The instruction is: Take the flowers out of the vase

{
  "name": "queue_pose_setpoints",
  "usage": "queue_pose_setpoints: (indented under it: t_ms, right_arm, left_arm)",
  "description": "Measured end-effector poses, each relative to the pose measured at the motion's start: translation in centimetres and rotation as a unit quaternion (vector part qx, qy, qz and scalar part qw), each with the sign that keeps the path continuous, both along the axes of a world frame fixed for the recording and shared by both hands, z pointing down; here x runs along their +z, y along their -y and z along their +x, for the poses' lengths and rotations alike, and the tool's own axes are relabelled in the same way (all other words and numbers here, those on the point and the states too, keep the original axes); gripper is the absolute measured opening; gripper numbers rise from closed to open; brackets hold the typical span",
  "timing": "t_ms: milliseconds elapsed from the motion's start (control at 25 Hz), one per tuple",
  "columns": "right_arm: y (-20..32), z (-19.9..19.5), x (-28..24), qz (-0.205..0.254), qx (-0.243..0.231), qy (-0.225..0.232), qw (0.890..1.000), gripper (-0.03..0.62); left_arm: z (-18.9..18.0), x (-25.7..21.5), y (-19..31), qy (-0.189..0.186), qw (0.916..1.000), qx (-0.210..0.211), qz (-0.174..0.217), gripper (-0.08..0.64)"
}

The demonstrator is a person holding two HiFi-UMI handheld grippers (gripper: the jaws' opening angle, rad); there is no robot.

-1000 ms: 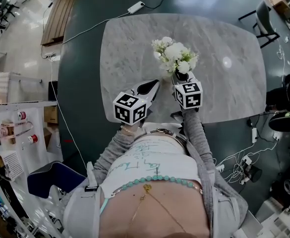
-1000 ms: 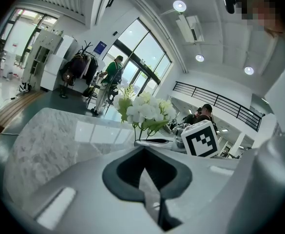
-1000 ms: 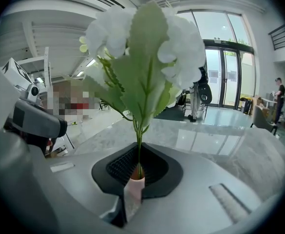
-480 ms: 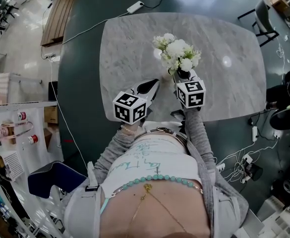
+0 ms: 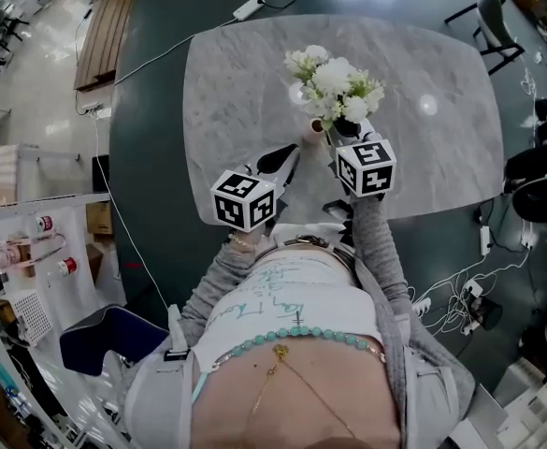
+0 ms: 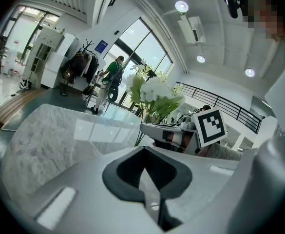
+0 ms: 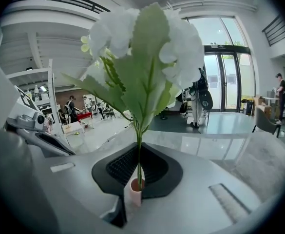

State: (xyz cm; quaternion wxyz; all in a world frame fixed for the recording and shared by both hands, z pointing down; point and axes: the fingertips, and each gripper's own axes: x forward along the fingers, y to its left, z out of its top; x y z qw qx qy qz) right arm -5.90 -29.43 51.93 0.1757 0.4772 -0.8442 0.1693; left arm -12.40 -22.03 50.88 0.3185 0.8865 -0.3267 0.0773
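- I'm watching the right gripper (image 7: 135, 190) clamping its jaws on the thin green stem of the flowers (image 7: 142, 57), right where the stem is going into a pale tube (image 7: 132, 199) between the pads. I can't tell whether that tube is the vase.
- The white blooms are standing upright over the middle of the grey marbled table (image 5: 245, 92), just ahead of that gripper.
- The left gripper (image 6: 144, 174) is hovering just beside it, jaws pressed together with nothing between them.

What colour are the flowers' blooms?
The flowers are white; the right gripper view shows them best.
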Motion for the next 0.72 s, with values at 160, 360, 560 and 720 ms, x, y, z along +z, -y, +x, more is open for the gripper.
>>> queue_pose_setpoints:
  t_ms: [160, 360, 560, 720]
  right_arm:
    - [-0.2, -0.1, -0.9, 0.007, 0.0, 0.005, 1.0, 0.038]
    - [0.0, 0.2, -2.0, 0.015, -0.003, 0.015, 1.0, 0.038]
    - [0.2, 1.1, -3.4, 0.025, -0.004, 0.023, 0.999, 0.037]
    - [0.1, 1.1, -4.4, 0.034, -0.006, 0.029, 0.999, 0.038]
  left_arm:
    - [0.2, 0.1, -0.3, -0.001, 1.0, 0.003, -0.002, 0.0]
    - [0.8, 0.0, -0.3, 0.0, 1.0, 0.009, -0.002, 0.0]
    - [1.9, -0.2, -0.2, -0.001, 0.9999, 0.013, -0.003, 0.0]
    - [2.0, -0.2, -0.3, -0.001, 0.9999, 0.014, -0.002, 0.0]
